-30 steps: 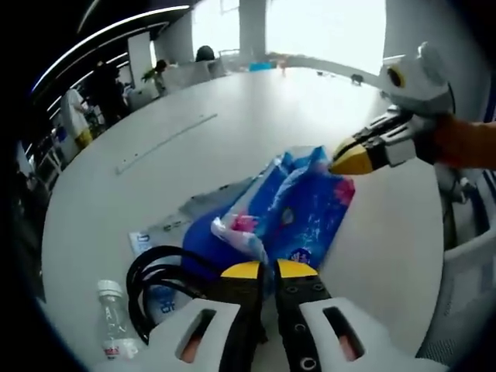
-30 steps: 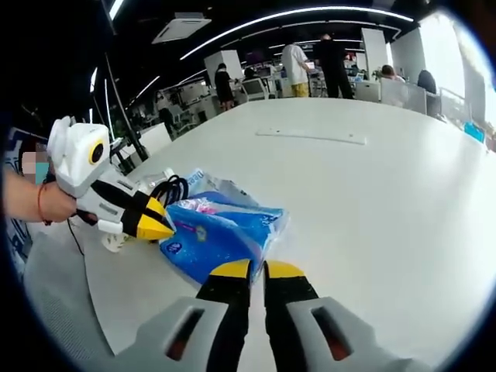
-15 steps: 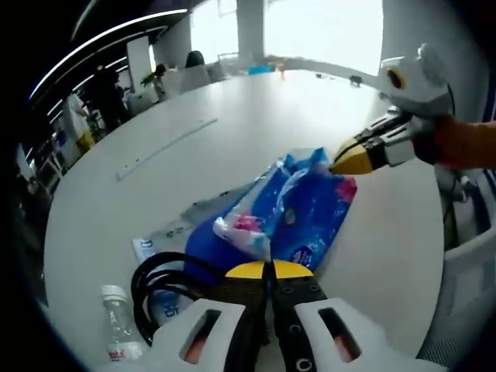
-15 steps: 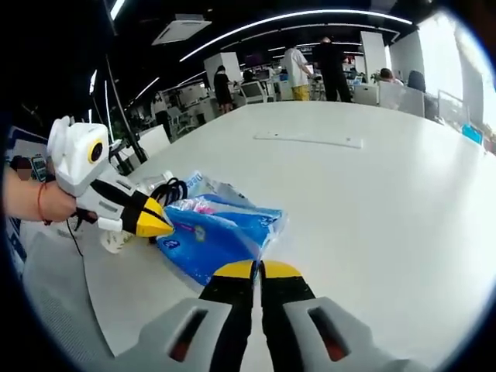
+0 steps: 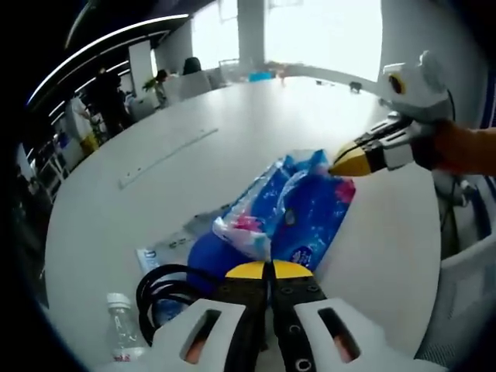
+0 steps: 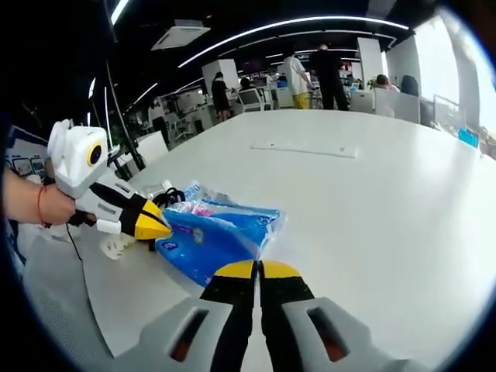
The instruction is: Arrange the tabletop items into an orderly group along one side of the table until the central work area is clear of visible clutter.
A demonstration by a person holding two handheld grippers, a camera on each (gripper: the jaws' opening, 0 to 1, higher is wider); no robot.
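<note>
Blue bag (image 5: 298,213): a crinkly plastic pack lying on the white table (image 5: 194,147), near the edge where the person stands; both grippers sit at its opposite ends, which looks like a two-handed hold so the soft pack does not sag or twist
Left gripper (image 5: 268,269): jaws together, pinching the near end of the blue bag at its bunched film
Right gripper (image 6: 260,269): jaws together on the far corner of the bag, where the film narrows to a point
Black cable (image 5: 167,280): coiled just beside the bag, at the left gripper's side, touching a flat printed packet (image 5: 159,253)
Bottle (image 5: 124,329): small clear one, near the cable at the table edge
Grouping: these things lie close together on one side, so the bag probably belongs with them
White strip (image 6: 304,148): alone, well apart across the table, probably still to be gathered
</note>
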